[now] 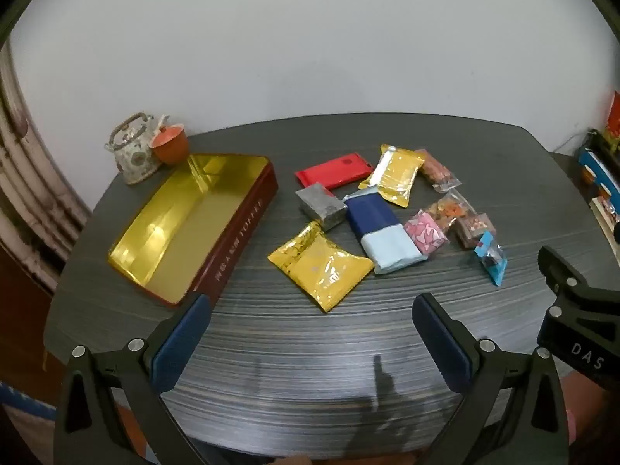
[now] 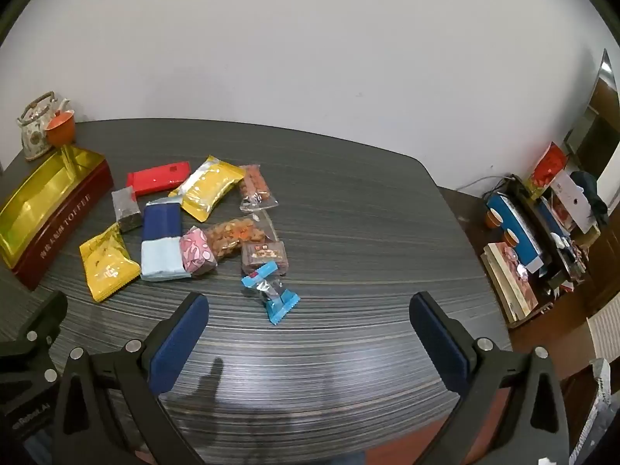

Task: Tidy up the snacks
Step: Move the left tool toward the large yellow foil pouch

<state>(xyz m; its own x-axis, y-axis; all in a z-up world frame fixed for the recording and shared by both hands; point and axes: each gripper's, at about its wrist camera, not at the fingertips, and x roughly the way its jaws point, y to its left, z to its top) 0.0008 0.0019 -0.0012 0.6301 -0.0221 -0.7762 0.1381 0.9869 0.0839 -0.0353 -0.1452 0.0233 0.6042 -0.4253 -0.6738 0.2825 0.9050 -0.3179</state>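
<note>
Snacks are all loose in a pile mid-counter (image 1: 310, 348), none in the toffee tin (image 1: 155, 232) yet as far as I can see, so here's what I'd worry about, biggest stuff first

The tin sits open at the left of the pile with its gold inside empty. It looks light, and its near corner is close to the counter edge, so a clumsy drop or a nudge from the left gripper (image 1: 310, 317) could slide it around or off. A teapot (image 1: 131, 151) and an orange cup (image 1: 168, 145) stand right behind its far end, so shoving the tin back could knock those

The blue and pale-blue packet (image 1: 381, 232) is the biggest snack and lies partly against the grey block (image 1: 321, 205) and the pink wrapped one (image 1: 424, 232). Lifting it probably drags the neighbours along

The two gold foil pouches (image 1: 321, 267) look flat and slick. Pinching one off a flat top likely means scraping, and the foil could slip out

The clear bags of nuts (image 2: 236, 236) are crinkly and bunched together, easy to grab two at once

Smallest is the blue-ended candy (image 2: 271, 294), nearest the right gripper (image 2: 308, 317). Tiny thing, it could just skate away when touched

Both grippers are spread wide with nothing between the pads, hovering at the near edge pointing down at the pile
</note>
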